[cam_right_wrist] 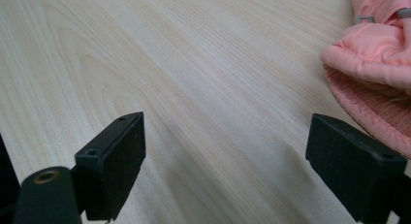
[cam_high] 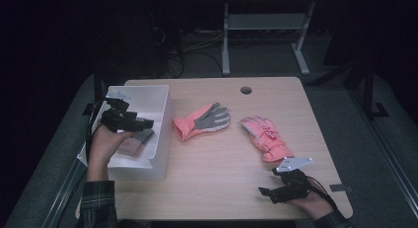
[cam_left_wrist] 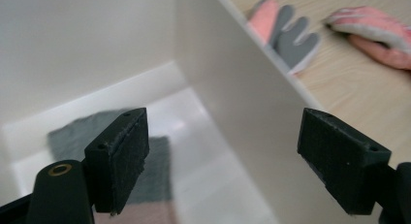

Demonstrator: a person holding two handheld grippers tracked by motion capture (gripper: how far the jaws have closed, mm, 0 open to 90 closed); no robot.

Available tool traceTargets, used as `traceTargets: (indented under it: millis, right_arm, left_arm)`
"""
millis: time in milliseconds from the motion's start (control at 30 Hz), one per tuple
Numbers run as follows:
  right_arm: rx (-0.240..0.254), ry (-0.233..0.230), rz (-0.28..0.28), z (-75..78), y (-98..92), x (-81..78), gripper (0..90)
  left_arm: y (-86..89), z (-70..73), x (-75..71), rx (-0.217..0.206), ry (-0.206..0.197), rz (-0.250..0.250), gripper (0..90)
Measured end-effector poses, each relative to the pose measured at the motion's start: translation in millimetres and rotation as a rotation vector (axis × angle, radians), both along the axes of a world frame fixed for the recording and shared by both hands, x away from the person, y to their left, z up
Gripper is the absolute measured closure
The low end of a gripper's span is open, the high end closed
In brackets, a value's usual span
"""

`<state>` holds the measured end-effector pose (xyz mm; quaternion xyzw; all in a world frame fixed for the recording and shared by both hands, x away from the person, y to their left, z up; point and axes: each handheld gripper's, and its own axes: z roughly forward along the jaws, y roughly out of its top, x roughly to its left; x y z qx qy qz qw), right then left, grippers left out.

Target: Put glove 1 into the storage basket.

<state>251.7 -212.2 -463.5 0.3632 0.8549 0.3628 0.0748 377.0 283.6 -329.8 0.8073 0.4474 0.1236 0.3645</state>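
Left claw (cam_left_wrist: 220, 156) hangs released above the white bin (cam_high: 160, 124); its own view shows a grey-and-pink item, perhaps a glove (cam_left_wrist: 157, 170), lying inside; right claw (cam_right_wrist: 225, 168) spread, empty, over the table (cam_right_wrist: 194, 64) just beside a pink glove (cam_right_wrist: 383, 54).

Metal desk frame (cam_high: 266, 28) behind; cables (cam_high: 182, 48) on floor.

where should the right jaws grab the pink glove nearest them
Grip the pink glove at its thick knit cuff, the end nearest the right gripper. Come from the cuff side, low over the table: the glove lies flat, fingers pointing away.
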Motion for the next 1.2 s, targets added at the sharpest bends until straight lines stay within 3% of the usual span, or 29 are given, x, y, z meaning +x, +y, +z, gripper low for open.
traceTargets:
  millis: [267, 467, 567, 833, 933, 1133, 1200]
  right_arm:
    - [-0.001, -0.002, 0.005, 0.1, 0.2, 0.0, 14.0]
    - [-0.003, -0.003, 0.009, 0.4, 1.2, 0.1, 14.0]
    - [0.0, 0.0, 0.009, 0.6, 1.7, -0.2, 14.0]
    - [0.007, -0.005, 0.012, 1.5, 1.8, -1.9, 14.0]
    - [0.007, -0.005, 0.014, 1.6, 2.1, -2.0, 14.0]
    - [0.008, -0.007, 0.019, 1.7, 2.0, -1.6, 14.0]
    - [0.008, -0.005, 0.019, 1.7, 1.9, -1.7, 14.0]
  left_arm:
    - [-36.5, 13.4, -8.8, -0.041, -0.021, -0.104, 19.5]
    - [-62.5, 15.4, -11.2, -0.058, -0.028, -0.158, 27.9]
    - [-85.0, 17.6, -11.5, -0.056, -0.035, -0.194, 33.7]
    - [-124.2, 11.5, -4.2, -0.042, -0.022, -0.236, 55.5]
    - [-136.5, 5.6, 1.2, -0.027, -0.017, -0.236, 61.9]
    - [-152.3, -4.3, 10.7, -0.01, -0.012, -0.236, 87.5]
    - [-157.5, -7.9, 13.9, 0.004, -0.023, -0.223, 89.7]
